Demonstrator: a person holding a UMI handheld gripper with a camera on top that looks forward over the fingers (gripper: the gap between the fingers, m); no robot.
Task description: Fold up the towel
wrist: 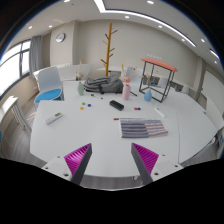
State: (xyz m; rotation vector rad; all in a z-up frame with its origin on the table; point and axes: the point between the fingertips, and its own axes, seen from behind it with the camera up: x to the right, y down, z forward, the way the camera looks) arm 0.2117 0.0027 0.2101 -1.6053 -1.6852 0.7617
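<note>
The gripper (112, 160) hangs above the near edge of the white table (60, 140), its fingers spread apart and grasping nothing, the magenta pads (78, 157) facing each other across an empty gap. The striped towel (141, 127) lies flat on the table beyond the fingers, toward the table's right side, well apart from them. It looks laid out as a rectangle, though whether any fold is already made cannot be told. Judging by this, the folding has yet to start: the approach, the grasp of a towel edge and the fold itself all remain.
</note>
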